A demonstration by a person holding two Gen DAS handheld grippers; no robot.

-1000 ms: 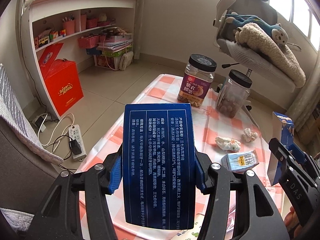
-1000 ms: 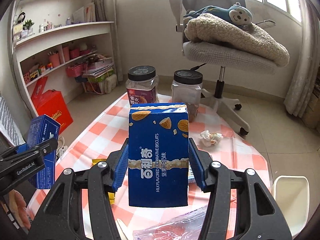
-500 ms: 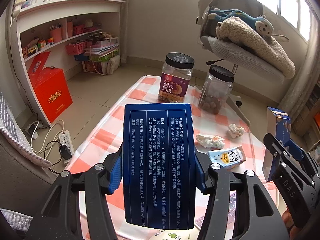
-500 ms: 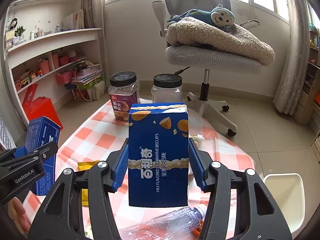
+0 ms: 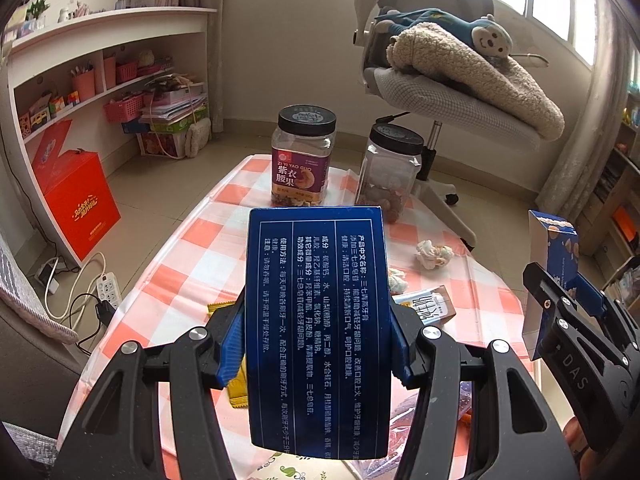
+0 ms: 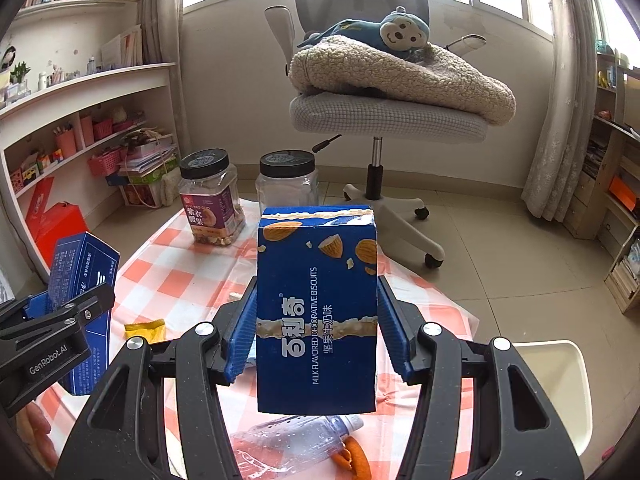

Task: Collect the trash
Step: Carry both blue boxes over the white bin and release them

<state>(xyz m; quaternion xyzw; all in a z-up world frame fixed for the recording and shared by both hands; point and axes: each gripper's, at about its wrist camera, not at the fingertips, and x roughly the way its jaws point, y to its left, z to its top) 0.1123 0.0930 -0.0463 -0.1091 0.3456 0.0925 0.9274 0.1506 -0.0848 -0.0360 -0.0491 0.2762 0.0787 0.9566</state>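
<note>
My left gripper (image 5: 318, 340) is shut on a dark blue toothpaste box (image 5: 316, 320) and holds it upright above the checked table (image 5: 192, 248). My right gripper (image 6: 316, 328) is shut on a blue biscuit box (image 6: 316, 308), also held above the table. Each box shows in the other view: the biscuit box at the right (image 5: 554, 264), the toothpaste box at the left (image 6: 82, 280). On the table lie crumpled tissues (image 5: 434, 254), a small carton (image 5: 428, 306), a yellow wrapper (image 6: 145, 330) and a crushed plastic bottle (image 6: 292, 442).
Two black-lidded jars (image 5: 302, 160) (image 5: 390, 174) stand at the table's far end. A white bin (image 6: 560, 388) stands on the floor to the right of the table. An office chair (image 6: 384, 116) with a blanket is beyond. Shelves and a red box (image 5: 76, 200) are at left.
Both grippers have risen and drawn back from the table with their boxes still held. More of the table's near part, with the bottle and yellow wrapper, has come into view.
</note>
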